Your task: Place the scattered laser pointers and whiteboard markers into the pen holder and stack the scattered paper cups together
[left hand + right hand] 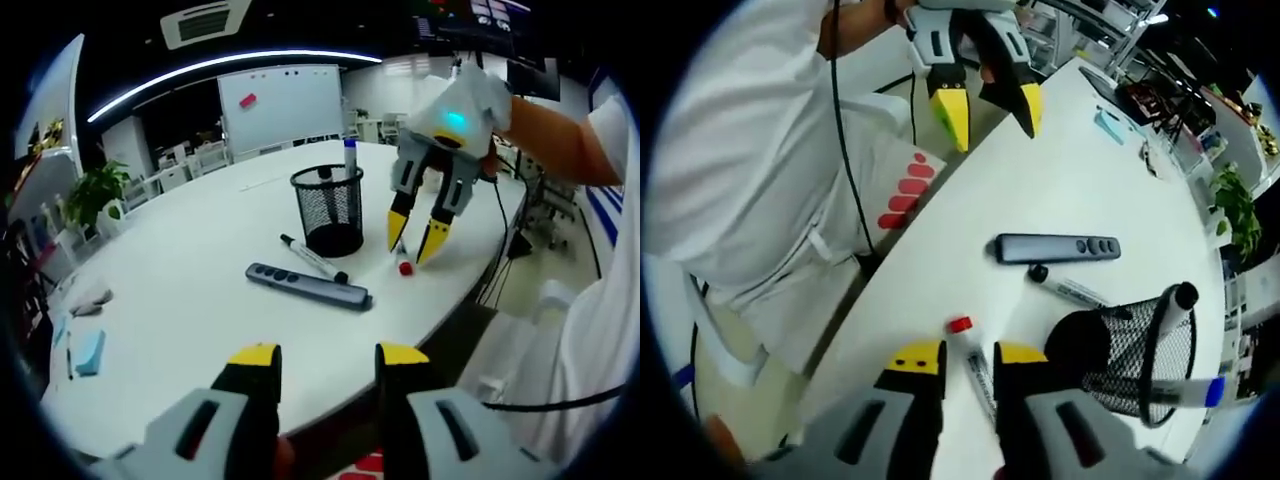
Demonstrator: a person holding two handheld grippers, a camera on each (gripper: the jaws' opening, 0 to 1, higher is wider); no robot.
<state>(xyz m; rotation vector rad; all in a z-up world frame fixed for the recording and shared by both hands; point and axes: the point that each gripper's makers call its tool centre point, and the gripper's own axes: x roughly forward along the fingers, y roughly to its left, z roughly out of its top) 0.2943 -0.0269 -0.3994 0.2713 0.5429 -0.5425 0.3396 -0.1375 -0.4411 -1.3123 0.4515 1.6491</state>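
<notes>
A black mesh pen holder (328,210) (1130,362) stands on the white table (170,300), with a blue-capped marker (350,155) and a black-capped one (1183,297) upright inside. In front of it lie a grey laser pointer (308,285) (1058,247) and a black-capped whiteboard marker (312,258) (1070,289). A red-capped marker (404,266) (972,362) lies near the table edge. My right gripper (420,238) (970,356) is open, its jaws on either side of the red-capped marker. My left gripper (328,356) (985,105) is open and holds nothing, back over the table's edge.
A person in white clothes (760,180) stands at the table edge. Blue note pads (88,352) and a crumpled white thing (90,297) lie at the far left. A potted plant (95,190), chairs and a whiteboard (280,105) stand beyond the table.
</notes>
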